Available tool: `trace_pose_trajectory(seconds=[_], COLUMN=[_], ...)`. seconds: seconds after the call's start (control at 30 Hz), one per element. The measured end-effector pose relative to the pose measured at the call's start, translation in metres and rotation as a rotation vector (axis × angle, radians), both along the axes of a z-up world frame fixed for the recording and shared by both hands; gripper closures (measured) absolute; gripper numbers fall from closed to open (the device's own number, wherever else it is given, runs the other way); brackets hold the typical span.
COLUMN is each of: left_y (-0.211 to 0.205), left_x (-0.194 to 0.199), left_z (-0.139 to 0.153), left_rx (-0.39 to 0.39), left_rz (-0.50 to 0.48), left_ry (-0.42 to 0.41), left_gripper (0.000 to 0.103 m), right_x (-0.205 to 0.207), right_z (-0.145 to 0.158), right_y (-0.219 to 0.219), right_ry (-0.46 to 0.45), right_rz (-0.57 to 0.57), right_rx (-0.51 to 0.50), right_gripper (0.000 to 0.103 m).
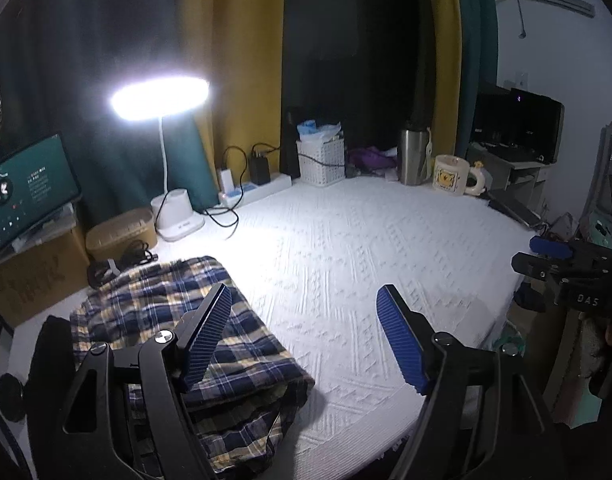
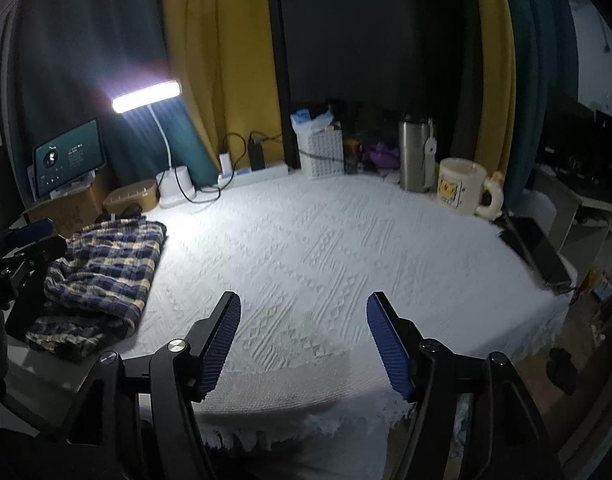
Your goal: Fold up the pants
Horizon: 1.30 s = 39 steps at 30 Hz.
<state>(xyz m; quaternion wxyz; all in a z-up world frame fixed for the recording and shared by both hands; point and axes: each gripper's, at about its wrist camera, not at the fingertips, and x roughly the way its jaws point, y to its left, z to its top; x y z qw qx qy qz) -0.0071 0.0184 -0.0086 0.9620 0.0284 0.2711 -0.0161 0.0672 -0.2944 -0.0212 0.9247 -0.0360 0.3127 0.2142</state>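
On the left part of the white textured cloth (image 1: pixel 346 248) that covers the table lie the plaid pants (image 1: pixel 177 340), folded into a thick bundle of navy, cream and blue checks; their near end hangs rumpled toward the table's front edge, and their far end lies just short of a tan lidded box (image 1: pixel 119 232) and a tangle of black cable.

Over the pants hovers the left gripper (image 1: pixel 306 336), its blue-padded fingers (image 1: pixel 205 336) spread wide with nothing between them; the left finger stands above the plaid fabric, though whether it touches the fabric cannot be told, while the right finger is over bare cloth. The right gripper (image 2: pixel 303 340) is likewise spread wide and holds nothing; it hangs over the near middle of the cloth, well apart from the pants (image 2: pixel 101 276), which show at its left beside the black frame of the other tool.

Along the back edge stand a lit desk lamp (image 1: pixel 159 98) on a white base, a power strip (image 1: pixel 257 192) with chargers plugged in, a white woven basket (image 1: pixel 322 160), a steel tumbler (image 1: pixel 414 156) and a cream mug (image 1: pixel 452 174) with a yellow picture; a tablet (image 1: pixel 29 188) with a glowing screen leans at far left on a cardboard box; yellow and teal curtains hang behind.
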Motion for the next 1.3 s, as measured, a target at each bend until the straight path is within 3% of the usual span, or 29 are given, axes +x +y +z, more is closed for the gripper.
trace_pose_trajectory(seconds=[0.23,0.4,0.57,0.77,1.3], left_y=[0.0,0.005,0.014,0.026,0.044], left_x=[-0.012,-0.025,-0.039,-0.056,-0.09], left_z=[0.018,0.031,0.045,0.063,0.084], left_rx=[-0.02,-0.041,-0.055,-0.051,-0.011], left_rz=[0.005,0.02,0.049,0.097,0.18], left_ry=[-0.07,-0.126,-0.18,-0.25,-0.353], left_gripper=[0.026,0.01,0.009,0.005,0.001], right_x=[-0.014,-0.022,-0.027,-0.041,-0.064], right_z=[0.025,0.043,0.059,0.085,0.139], right_y=[-0.002,-0.001,0.002,0.006,0.013], right_ry=[-0.059,-0.093,-0.123,-0.179,-0.297], right_rz=[0.0,0.005,0.013,0.027,0.017], right_rx=[-0.008,-0.005,-0.003,0.028,0.065], right_gripper=[0.034,0.031,0.029,0.012,0.009])
